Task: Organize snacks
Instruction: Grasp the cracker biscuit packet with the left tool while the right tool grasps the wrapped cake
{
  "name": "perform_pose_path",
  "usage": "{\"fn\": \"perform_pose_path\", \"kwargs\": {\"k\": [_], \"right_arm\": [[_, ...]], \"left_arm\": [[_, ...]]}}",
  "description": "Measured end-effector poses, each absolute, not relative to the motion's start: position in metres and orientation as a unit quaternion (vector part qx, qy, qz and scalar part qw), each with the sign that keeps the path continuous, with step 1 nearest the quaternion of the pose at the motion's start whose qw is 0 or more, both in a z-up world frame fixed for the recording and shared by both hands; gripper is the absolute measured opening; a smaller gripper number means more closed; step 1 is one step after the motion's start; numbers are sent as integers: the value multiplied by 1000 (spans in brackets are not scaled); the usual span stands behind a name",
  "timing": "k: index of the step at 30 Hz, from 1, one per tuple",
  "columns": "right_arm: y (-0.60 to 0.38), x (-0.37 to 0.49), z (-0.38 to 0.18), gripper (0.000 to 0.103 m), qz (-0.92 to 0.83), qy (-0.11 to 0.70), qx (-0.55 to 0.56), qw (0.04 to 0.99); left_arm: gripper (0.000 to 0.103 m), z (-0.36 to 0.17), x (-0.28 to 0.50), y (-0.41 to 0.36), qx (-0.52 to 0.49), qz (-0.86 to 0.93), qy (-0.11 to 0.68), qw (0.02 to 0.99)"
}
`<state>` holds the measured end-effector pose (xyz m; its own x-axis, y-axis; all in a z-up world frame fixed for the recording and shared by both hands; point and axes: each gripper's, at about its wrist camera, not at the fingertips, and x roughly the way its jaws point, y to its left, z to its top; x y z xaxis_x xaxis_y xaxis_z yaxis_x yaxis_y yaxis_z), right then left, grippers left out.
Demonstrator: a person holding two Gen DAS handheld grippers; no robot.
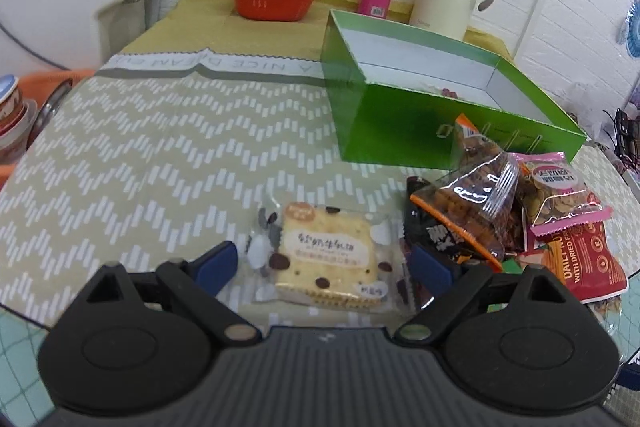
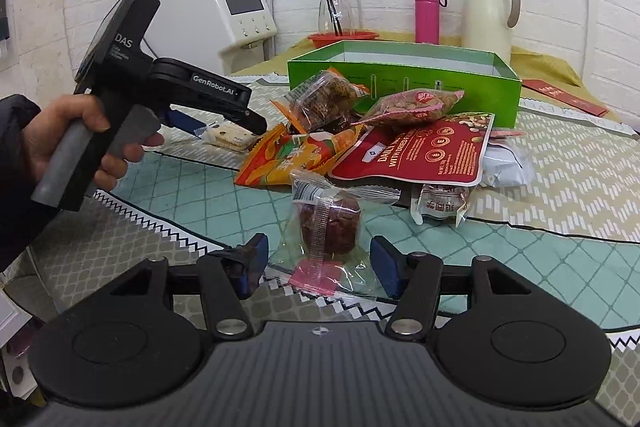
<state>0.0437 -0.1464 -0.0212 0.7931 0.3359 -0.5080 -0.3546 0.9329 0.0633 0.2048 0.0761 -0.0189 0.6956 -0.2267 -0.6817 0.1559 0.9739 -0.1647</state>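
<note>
Snacks [image 2: 404, 147] heaped on desk [image 1: 160, 147] just before our green box [image 1: 420, 115]. Left gripper [image 1: 324, 263] spread wide, cracker pack [image 1: 326, 259] lying between our fingers, pads not pressing it. Right gripper [image 2: 318, 265] likewise wide apart around clear-wrapped brown cake [image 2: 330, 223] resting on desk; no clamp visible.

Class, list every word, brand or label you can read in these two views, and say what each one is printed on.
"DAS": left gripper body.
"GenRobot.AI": same gripper's arm.
"DAILY NU…", "WITH DRIED FR…": red nut pouch, cut off.
"A NICE DREAM": tablecloth band, upside down.
Chinese print on cracker packet, pink packet: too blurred.
</note>
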Motion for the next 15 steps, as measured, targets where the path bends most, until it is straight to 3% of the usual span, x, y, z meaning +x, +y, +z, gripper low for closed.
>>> {"fn": "perform_pose_path", "kwargs": {"k": [6,8,9,10,12,13,15], "right_arm": [[-146,45,-22,94,181,266,-17,947],[-147,45,-22,94,181,266,-15,947],[-147,45,-22,94,181,266,-15,947],[-148,45,-22,94,182,267,-15,946],[-147,46,-22,94,182,266,-17,946],[-146,46,-22,95,183,267,-18,946],[-145,47,-23,97,183,268,-17,946]], "left_arm": [[92,-25,212,57,25,-85,366,927],[84,-24,210,59,29,-88,367,926],[75,-21,207,61,32,-92,367,925],[74,-19,206,61,38,-94,371,923],[75,-19,199,62,51,-91,369,924],[84,-20,197,62,56,-89,367,924],[89,-22,192,65,58,-85,362,927]]}}
